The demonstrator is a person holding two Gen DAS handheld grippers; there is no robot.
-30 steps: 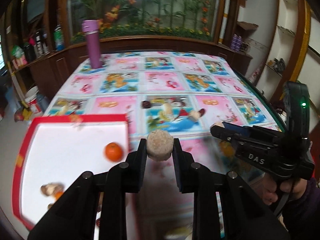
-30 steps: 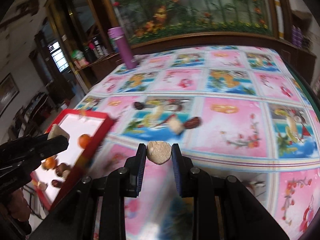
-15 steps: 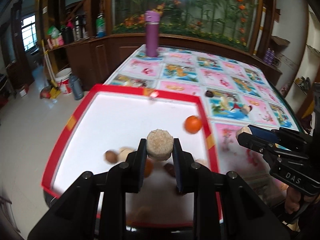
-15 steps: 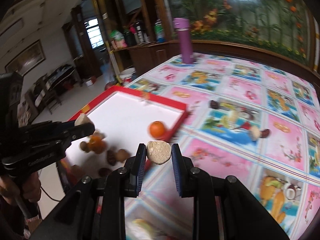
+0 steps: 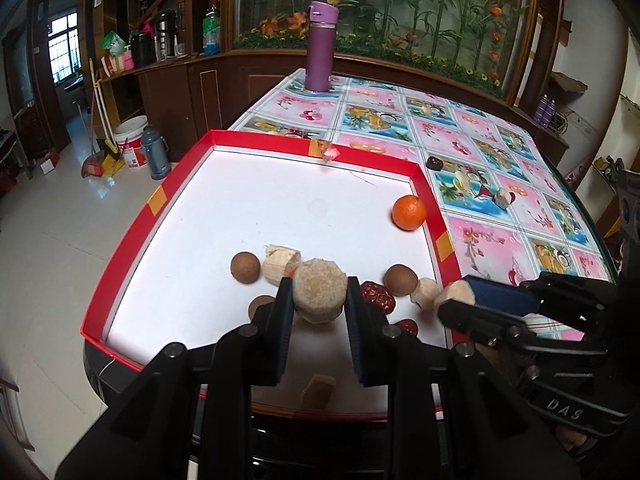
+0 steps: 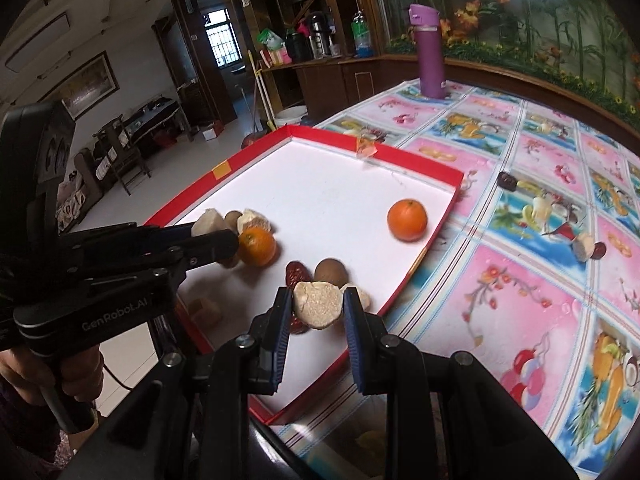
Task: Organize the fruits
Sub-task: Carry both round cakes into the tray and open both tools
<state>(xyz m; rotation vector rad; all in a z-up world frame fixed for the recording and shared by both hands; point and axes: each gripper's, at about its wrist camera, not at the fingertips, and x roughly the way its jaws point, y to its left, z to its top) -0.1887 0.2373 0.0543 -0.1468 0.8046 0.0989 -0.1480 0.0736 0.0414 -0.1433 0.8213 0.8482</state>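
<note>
Both grippers hang over the red tray [image 5: 132,236], each pinching a pale round chunk. The left gripper [image 5: 319,298] squeezes a fuzzy tan chunk [image 5: 320,290]. The right gripper [image 6: 318,306] squeezes a lumpy white chunk [image 6: 319,305]. Under them lie brown balls, red dates and pale bits, close together. An orange [image 5: 409,213] sits near the tray wall. A purple bottle [image 5: 321,48] stands far back on the table
</note>
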